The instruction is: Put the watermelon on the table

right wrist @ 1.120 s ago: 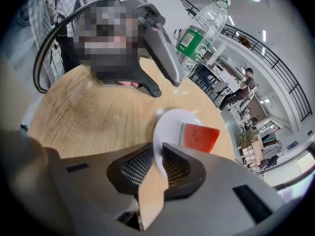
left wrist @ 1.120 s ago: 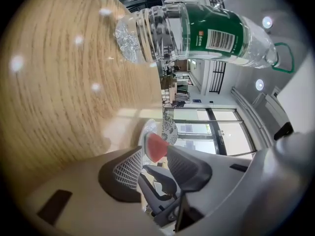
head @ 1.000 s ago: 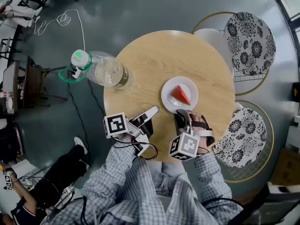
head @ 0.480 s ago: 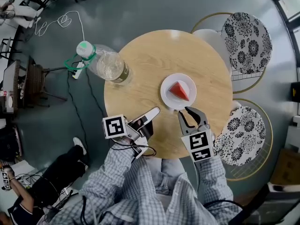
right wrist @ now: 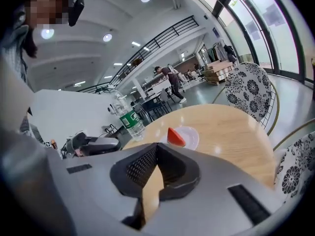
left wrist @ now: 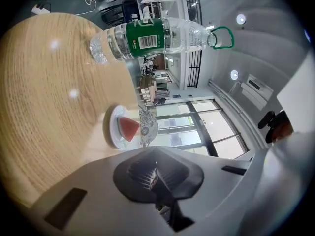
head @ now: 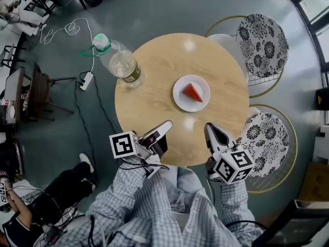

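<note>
A red watermelon wedge (head: 194,92) lies on a small white plate (head: 180,101) on the round wooden table (head: 159,81). Both grippers hover over the table's near edge, well short of the plate. My left gripper (head: 167,123) points toward the plate from the near left. Its jaws are shut with nothing between them (left wrist: 153,173). In its view the wedge (left wrist: 129,128) sits ahead on the plate (left wrist: 112,132). My right gripper (head: 209,127) is near right of the plate. Its pads meet at the tip (right wrist: 156,149) and hold nothing. The wedge (right wrist: 175,137) lies beyond them.
A clear water bottle with a green label (head: 121,63) stands at the table's far left edge. Two chairs with floral cushions (head: 264,37) (head: 267,143) stand to the right. A cable and power strip (head: 85,78) lie on the floor at left. A person (head: 20,215) sits at lower left.
Both grippers have drawn back from the plate toward the table's near edge and risen. The right gripper rolled over and its open jaws closed. The watermelon stays on the plate.
</note>
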`<state>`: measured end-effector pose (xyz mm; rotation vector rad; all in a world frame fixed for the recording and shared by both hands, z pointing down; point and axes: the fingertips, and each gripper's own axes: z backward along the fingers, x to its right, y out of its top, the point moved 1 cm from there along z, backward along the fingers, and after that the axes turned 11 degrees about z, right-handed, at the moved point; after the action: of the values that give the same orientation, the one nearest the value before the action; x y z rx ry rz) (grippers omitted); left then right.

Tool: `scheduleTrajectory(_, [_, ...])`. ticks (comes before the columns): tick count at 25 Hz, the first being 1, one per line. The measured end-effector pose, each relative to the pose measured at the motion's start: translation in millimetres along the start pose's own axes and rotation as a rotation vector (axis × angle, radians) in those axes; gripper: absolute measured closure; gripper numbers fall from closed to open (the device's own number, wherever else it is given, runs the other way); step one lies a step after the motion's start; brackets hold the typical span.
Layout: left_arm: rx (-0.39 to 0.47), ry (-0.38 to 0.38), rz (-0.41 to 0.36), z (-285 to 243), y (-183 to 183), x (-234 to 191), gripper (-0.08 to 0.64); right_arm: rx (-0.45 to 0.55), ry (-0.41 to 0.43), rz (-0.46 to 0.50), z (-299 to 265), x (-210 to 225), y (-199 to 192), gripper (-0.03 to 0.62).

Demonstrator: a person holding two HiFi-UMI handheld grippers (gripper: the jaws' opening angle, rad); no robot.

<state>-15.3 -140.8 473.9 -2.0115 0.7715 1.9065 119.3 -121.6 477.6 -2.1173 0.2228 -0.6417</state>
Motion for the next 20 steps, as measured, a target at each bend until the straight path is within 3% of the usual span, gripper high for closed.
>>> scheduleTrajectory(11, [-0.036,-0.061,-0.147,28,-62,42,0.552,0.109,0.007,-0.065,74,-25,-7,0.584])
scheduleTrajectory(20, [0.004,-0.103,-0.175,64,-117,51,0.552,0.186,0.015,-0.051,132,-48,-19,0.584])
